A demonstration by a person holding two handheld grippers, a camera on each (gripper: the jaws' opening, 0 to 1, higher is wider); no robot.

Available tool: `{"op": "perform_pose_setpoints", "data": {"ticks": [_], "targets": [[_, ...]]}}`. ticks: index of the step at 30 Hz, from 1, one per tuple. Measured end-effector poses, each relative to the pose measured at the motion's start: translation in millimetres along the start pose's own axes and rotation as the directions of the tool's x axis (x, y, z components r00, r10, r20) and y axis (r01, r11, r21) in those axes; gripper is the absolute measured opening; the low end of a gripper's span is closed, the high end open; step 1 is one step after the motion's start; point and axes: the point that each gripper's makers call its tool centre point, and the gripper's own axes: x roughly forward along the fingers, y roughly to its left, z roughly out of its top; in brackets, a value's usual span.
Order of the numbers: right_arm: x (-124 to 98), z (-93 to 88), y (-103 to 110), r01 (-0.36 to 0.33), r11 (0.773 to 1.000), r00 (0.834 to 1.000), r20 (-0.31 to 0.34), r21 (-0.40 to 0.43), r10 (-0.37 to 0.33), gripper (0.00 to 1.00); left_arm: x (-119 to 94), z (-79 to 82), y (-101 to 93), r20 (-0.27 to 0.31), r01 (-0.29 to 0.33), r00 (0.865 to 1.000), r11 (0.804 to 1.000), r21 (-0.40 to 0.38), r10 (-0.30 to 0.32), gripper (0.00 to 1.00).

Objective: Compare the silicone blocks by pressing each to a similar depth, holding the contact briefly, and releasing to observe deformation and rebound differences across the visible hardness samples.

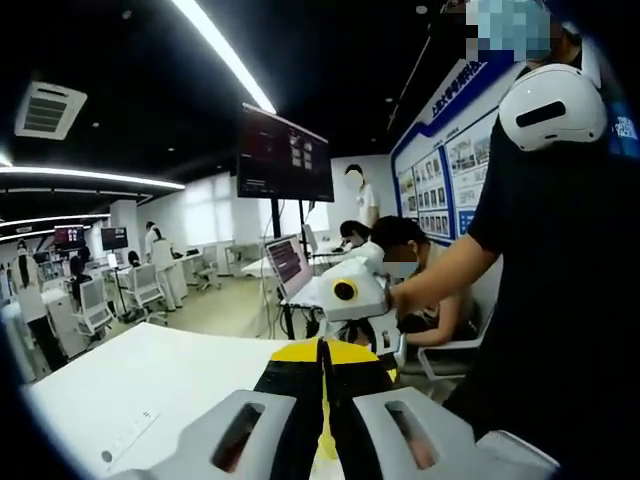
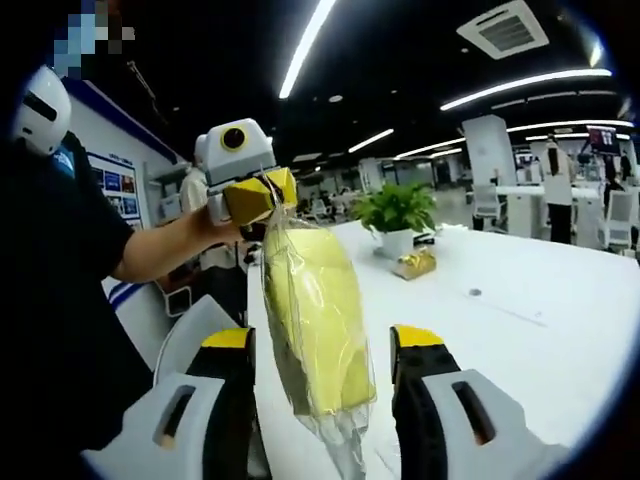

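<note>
So in the left gripper view, a white table (image 1: 150, 375) is being seen off at 9 o'clock, and the left gripper (image 1: 323, 400) is being kept with its black, yellow-tipped jaws pressed together, a thin yellow sliver of the bagged silicone block (image 1: 326, 440) being pinched right between them at 6 o'clock. Just past the tips, the right gripper (image 1: 350, 292) is being shown from the front, and a person in a dark shirt (image 1: 560, 300) is being framed over at 3 o'clock. A monitor (image 1: 285, 155) is being held up on a stand around 12 o'clock. In the right gripper view, that same dark-shirted person (image 2: 50, 260) is being seen at 9 o'clock, and the left gripper (image 2: 258, 198) is being held up at about 11 o'clock, clamped on the top edge of the clear bag with the yellow silicone block (image 2: 315, 310) hanging down from it. The right gripper (image 2: 322, 345) is being held spread wide, with the block hanging in the gap between its jaws; whether either jaw is touching it can't be told. A potted plant (image 2: 397, 215) is being left sitting on the white table (image 2: 520, 310) around 1 o'clock.
</note>
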Motion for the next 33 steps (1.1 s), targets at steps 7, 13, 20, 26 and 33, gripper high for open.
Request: {"op": "perform_pose_setpoints", "data": {"ticks": [7, 13, 20, 26, 33], "targets": [[2.1, -5.8, 2.4, 0.011, 1.0, 1.0, 0.0, 0.005, -0.011, 0.65, -6.0, -4.0, -4.5, -0.003, -0.001, 1.0, 1.0, -0.015, 0.001, 0.0], [3.8, 8.0, 8.4, -0.005, 0.993, 0.993, 0.114, 0.118, -0.009, 0.86, -9.6, -8.4, -6.8, -0.011, -0.012, 1.0, 1.0, -0.026, 0.012, 0.0], [-5.2, 4.9, -2.2, 0.078, 0.995, 0.992, 0.098, 0.069, -0.085, 0.96, -15.0, -12.7, -6.0, -0.012, -0.041, 0.999, 0.998, -0.046, 0.04, 0.0], [-24.2, -4.9, -7.3, 0.131, 0.991, 0.991, 0.034, -0.009, -0.131, 0.9, -22.9, -21.1, -1.8, -0.015, -0.082, 0.997, 0.994, -0.077, 0.081, 0.0], [-69.7, -5.7, -24.8, 0.256, 0.966, 0.966, 0.028, -0.038, -0.255, 0.86, -38.2, -32.0, 4.6, -0.012, -0.143, 0.99, 0.983, -0.116, 0.143, 0.0]]}}
